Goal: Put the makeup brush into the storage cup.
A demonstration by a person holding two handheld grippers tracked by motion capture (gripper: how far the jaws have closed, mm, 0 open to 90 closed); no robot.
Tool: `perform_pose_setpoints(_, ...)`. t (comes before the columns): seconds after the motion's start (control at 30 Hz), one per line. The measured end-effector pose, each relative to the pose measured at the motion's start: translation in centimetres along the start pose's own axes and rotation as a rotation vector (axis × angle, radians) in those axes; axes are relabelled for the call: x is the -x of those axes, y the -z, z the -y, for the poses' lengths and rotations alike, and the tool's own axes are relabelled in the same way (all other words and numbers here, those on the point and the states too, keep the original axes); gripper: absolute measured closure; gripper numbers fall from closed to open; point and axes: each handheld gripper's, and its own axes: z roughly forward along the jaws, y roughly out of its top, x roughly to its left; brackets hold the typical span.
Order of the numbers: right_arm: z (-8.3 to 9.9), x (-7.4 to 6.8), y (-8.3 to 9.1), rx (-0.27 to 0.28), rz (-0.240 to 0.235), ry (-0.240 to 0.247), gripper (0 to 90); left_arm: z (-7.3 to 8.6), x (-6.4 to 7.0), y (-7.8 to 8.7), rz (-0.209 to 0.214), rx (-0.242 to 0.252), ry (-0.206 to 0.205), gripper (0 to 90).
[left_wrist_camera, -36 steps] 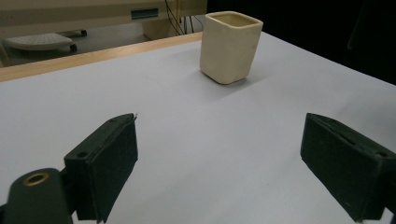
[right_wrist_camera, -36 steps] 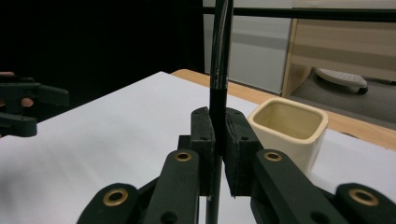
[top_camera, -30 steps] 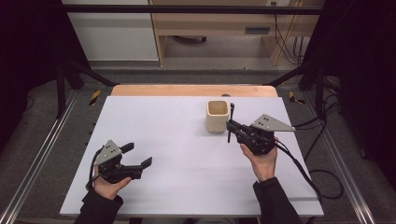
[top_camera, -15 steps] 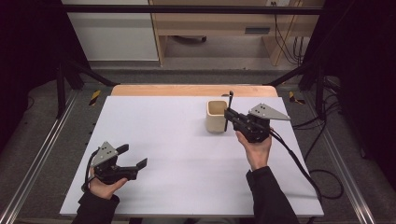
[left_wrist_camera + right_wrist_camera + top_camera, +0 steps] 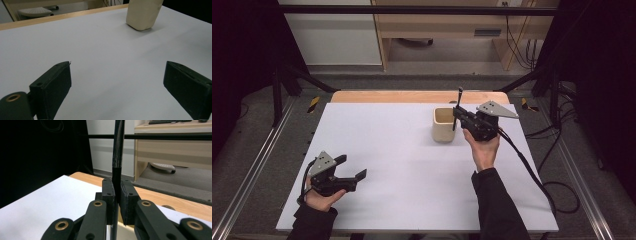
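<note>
A dim room with dark curtains at both sides, a pale wooden desk against the far wall, and in the middle a white table with a wooden strip along its far edge.

At the near left, the left tongs rest low over the bare table in the person's left hand, jaws spread wide with nothing between them. They look idle and well apart from the work.

Toward the far right stands a cream cup, upright and open at the top. Just to its right the right tongs are clamped on a thin black stick, held nearly upright, its lower end beside the cup's right rim. I cannot tell whether the tip is above the opening or just outside it.

The step in hand looks like carrying the stick to the cup to stand it inside. The next move, as I judge it, calls for a small shift to the left so the lower end clears the rim, then a straight lowering before the jaws let go; a tilt could tip the light cup.

The right gripper view shows the grip up close: the stick pinched squarely between the two black pads, running above and below them. The left gripper view gives the cup from the side, sitting flat on the table, far beyond the open jaws. The high view alone sets cup, stick and both hands in relation.
</note>
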Motion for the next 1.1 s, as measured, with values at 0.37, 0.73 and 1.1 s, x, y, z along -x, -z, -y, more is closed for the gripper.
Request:
perform_pose_setpoints(0.37,-0.7,0.8,-1.5,0.016,0.041,-0.005,83.3,0.1,-0.3,-0.1,-0.006,-0.010,-0.004,7.2)
perform_pose_setpoints(0.73,-0.8,1.8,-3.5,0.005,0.079,-0.014,83.3,0.2,-0.5,-0.1,-0.015,-0.009,0.002,7.1)
perform_pose_setpoints(1.1,-0.5,2.5,-5.2,0.004,0.105,-0.029,83.3,0.2,-0.6,-0.2,-0.014,-0.013,0.001,7.0)
